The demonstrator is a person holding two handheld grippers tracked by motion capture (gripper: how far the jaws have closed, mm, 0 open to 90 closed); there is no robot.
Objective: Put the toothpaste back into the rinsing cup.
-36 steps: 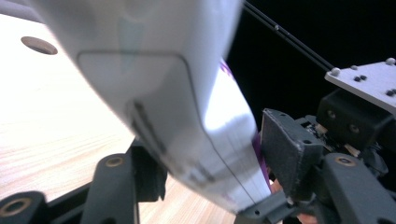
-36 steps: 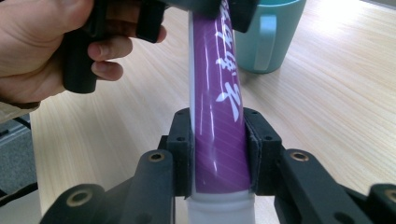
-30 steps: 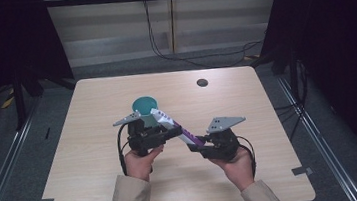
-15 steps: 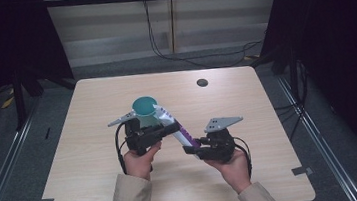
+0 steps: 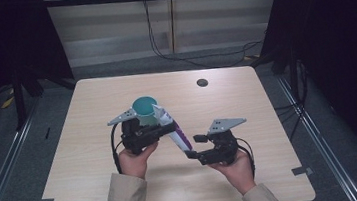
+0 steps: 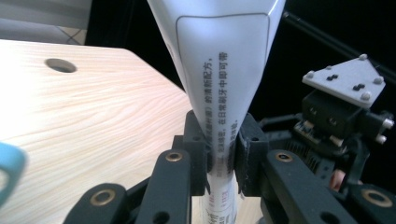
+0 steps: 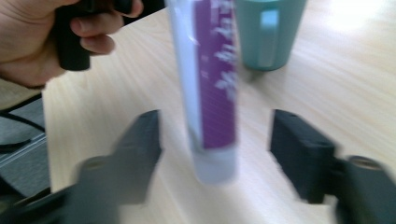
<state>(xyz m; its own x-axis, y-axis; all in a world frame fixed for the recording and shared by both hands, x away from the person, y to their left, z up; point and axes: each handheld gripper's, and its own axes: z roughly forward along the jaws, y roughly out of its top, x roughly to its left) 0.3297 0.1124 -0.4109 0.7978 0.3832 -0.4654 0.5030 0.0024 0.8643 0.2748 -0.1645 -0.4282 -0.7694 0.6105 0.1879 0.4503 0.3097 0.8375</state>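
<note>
high view – risk: white-and-purple plastic toothpaste tube hangs off the pale wooden worktop btwn both hands; the jaws of the right hand-held gripper have just been opening, so the tube rests w/ the left alone. If that grip is off-centre the tube could swing or slide out, and knock the teal plastic cup just behind it.
high view – position: tube slants from the left hand-held gripper down to the right one; cap end sits btwn the right jaws, crimped end up by the cup.
left gripper view – state: left hand-held gripper clamped on the tube, pads pinching the flat printed part; jaws have just been closing on it.
left gripper view – risk: pads hold a narrow strip of soft, smooth plastic; I judge it could squash and creep through if tilted more.
right gripper view – state: right hand-held gripper apart, pads clear of the tube on both sides, tube in the gap btwn them; blurred.
right gripper view – position: cap end points down at the worktop, cup standing close behind. Pulling the right hand back askew could clip the cap and twist the tube in the left's hold.
</note>
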